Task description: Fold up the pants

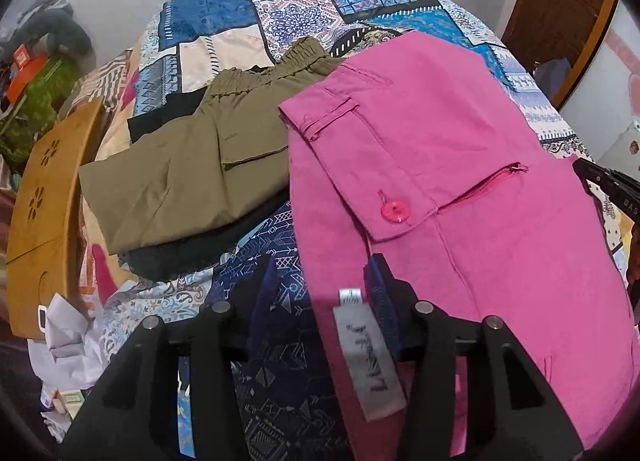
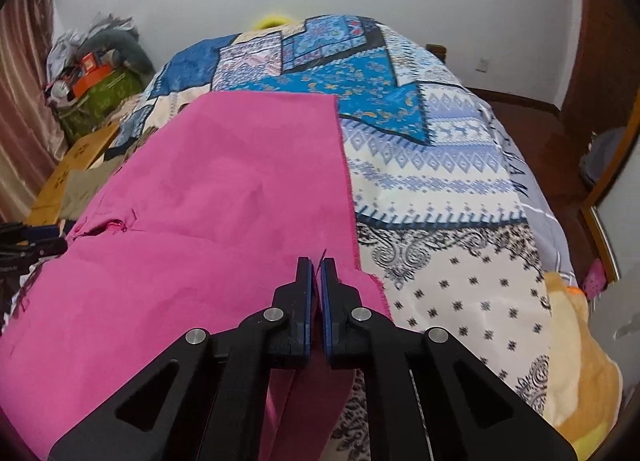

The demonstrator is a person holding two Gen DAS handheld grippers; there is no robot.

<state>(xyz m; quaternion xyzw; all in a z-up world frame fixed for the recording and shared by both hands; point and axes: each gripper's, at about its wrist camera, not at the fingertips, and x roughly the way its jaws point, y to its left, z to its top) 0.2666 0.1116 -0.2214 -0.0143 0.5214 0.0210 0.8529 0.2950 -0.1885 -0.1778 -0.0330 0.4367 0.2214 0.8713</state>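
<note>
A patchwork quilt (image 2: 440,165) covers the bed, its near and left edges cut off by the frames. The pink pants (image 1: 460,165) are spread over its near half; in the left wrist view the waistband is seen, with the fly flap turned open, while the legs run out of frame to the right. In the right wrist view only plain pink cloth is seen, the far hem lying flat and the near part hidden under the gripper. Folded olive pants (image 1: 200,165) lie to the left of the pink pair, just beside it, over a dark garment that is mostly hidden. A wooden board (image 1: 40,221) at the left is cut off by the lens edge. The left gripper (image 1: 320,293) is spread wide, the pink waistband edge lying between its fingers, and the white label (image 1: 368,357) lies there too, its print too blurred to read. The right gripper (image 2: 316,265) is pressed together on a fold of the pink pants. A pink button (image 1: 395,212) sits on the flap.
</note>
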